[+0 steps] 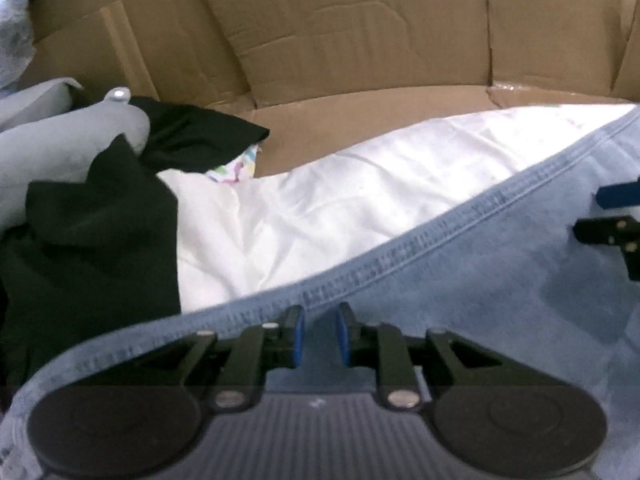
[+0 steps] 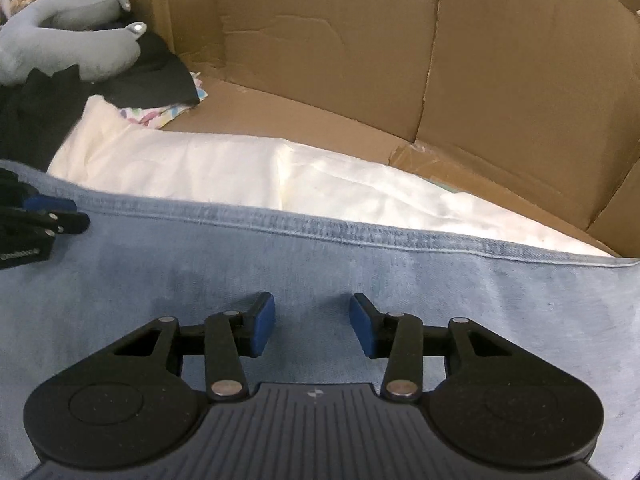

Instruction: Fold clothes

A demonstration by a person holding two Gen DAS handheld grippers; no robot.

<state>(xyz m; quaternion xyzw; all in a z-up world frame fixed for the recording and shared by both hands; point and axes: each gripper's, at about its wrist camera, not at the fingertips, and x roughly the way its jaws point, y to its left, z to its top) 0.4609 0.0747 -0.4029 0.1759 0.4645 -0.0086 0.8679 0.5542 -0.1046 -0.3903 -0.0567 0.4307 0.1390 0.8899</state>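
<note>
Denim garment (image 1: 480, 272) pinched in left tool (image 1: 320, 338)

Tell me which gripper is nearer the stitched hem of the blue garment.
Left. The left gripper sits right at the stitched hem, pads nearly closed on blue garment. The right gripper hangs open, farther back from the hem.

A home setting: cardboard walls (image 2: 328, 40) surround white bedding (image 2: 200, 168), loose clothes (image 1: 96, 216) and a grey neck pillow (image 2: 68, 40).

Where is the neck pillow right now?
The grey neck pillow sits at the far left in both views, upper left in the right wrist view, resting on black clothes beside the cardboard wall.
</note>
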